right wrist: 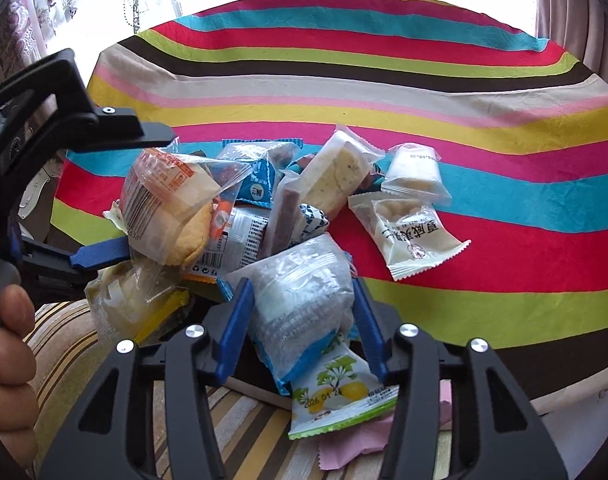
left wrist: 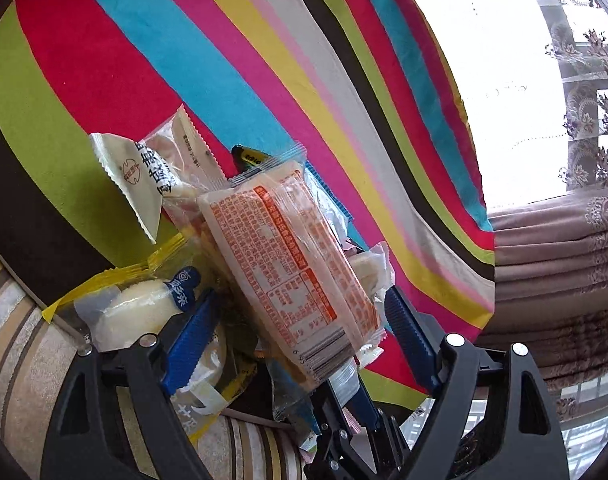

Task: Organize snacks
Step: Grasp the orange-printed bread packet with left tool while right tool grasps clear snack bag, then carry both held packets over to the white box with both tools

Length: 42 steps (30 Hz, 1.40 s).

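Observation:
A pile of wrapped snacks [right wrist: 280, 208] lies at the near edge of a striped cloth [right wrist: 383, 80]. My right gripper [right wrist: 301, 282] is shut on a clear pack with blue edges [right wrist: 300, 304], its blue pads pressing both sides. My left gripper [left wrist: 300, 296] holds an orange-printed pack [left wrist: 284, 260] between its blue fingers. In the right wrist view this left gripper [right wrist: 146, 190] comes in from the left, with the orange-printed pack [right wrist: 160, 200] tilted up on edge between its jaws. A green lemon-print pack [right wrist: 339, 400] lies under my right gripper.
Two white packs [right wrist: 415, 240] lie apart to the right of the pile. A yellow-edged pack [left wrist: 136, 312] sits by my left finger. A person's hand [right wrist: 8, 340] holds the left gripper. A striped cushion [right wrist: 64, 344] and pink cloth [right wrist: 351, 448] border the near side. Curtains [left wrist: 563, 260] hang beyond.

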Each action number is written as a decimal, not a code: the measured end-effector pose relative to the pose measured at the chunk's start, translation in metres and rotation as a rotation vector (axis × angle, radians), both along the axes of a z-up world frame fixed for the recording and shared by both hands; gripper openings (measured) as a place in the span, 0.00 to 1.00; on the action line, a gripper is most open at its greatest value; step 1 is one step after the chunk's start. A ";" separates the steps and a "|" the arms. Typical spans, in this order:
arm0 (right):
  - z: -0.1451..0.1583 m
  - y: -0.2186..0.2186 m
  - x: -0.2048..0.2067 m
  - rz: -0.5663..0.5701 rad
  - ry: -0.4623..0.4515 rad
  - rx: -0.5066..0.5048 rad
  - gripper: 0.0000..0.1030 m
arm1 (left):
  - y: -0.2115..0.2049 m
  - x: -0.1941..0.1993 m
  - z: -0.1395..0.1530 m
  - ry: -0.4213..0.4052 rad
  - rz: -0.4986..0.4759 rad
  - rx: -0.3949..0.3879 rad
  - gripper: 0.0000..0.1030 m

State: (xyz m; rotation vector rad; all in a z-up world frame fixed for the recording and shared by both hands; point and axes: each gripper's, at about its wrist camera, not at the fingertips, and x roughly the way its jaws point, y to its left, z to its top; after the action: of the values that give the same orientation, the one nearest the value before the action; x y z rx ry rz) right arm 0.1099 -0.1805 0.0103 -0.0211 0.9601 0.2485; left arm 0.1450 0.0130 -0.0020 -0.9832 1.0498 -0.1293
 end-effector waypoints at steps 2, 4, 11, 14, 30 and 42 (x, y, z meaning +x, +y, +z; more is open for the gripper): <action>0.000 0.003 -0.001 0.006 -0.001 0.000 0.48 | -0.002 0.002 -0.002 0.013 -0.015 0.015 0.59; 0.000 0.003 -0.002 0.009 0.000 0.001 0.49 | -0.004 0.001 0.002 -0.007 -0.031 0.051 0.51; 0.003 0.012 -0.008 0.035 -0.026 -0.052 0.77 | 0.001 -0.012 0.003 -0.097 -0.074 0.035 0.41; -0.003 0.016 -0.007 0.041 0.003 -0.078 0.77 | 0.001 -0.019 0.009 -0.143 -0.086 0.046 0.40; 0.005 -0.005 -0.011 0.018 -0.023 0.031 0.37 | -0.008 -0.047 0.039 -0.314 -0.121 0.166 0.39; 0.002 -0.021 -0.010 -0.029 0.035 0.049 0.72 | -0.016 -0.049 0.031 -0.299 -0.147 0.183 0.39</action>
State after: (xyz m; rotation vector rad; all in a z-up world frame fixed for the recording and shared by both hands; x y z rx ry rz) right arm 0.1003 -0.2020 0.0123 0.0427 0.9876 0.2460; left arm 0.0961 -0.0028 0.0292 -0.6965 0.8412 -0.2870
